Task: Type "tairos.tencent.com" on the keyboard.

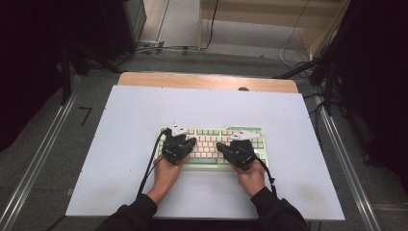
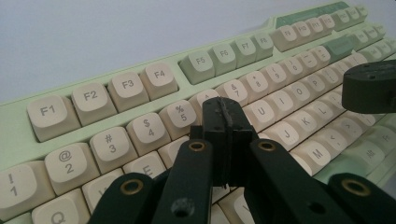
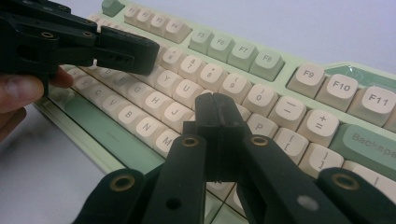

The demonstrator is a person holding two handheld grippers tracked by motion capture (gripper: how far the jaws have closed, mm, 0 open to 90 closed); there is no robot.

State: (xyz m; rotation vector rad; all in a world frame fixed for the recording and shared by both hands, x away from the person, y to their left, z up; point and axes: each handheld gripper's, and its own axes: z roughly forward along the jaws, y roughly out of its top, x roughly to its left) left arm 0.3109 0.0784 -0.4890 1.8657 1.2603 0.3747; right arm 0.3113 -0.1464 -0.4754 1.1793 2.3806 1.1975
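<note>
A pale green keyboard (image 1: 211,131) with cream and green keycaps lies on the white table top. My left gripper (image 1: 191,142) hovers over its left half, jaws shut with nothing between them; in the left gripper view its tips (image 2: 225,112) sit above the number row near the 5 and 6 keys (image 2: 180,115). My right gripper (image 1: 220,146) is over the right half, also shut and empty; in the right gripper view its tips (image 3: 215,108) hang above the O and P keys (image 3: 259,125). The left gripper (image 3: 140,51) shows at the upper left of that view.
The white table top (image 1: 120,144) spreads wide on every side of the keyboard. A wooden strip (image 1: 207,81) runs along its far edge. Metal rails (image 1: 38,159) flank the table, and cables lie on the floor beyond.
</note>
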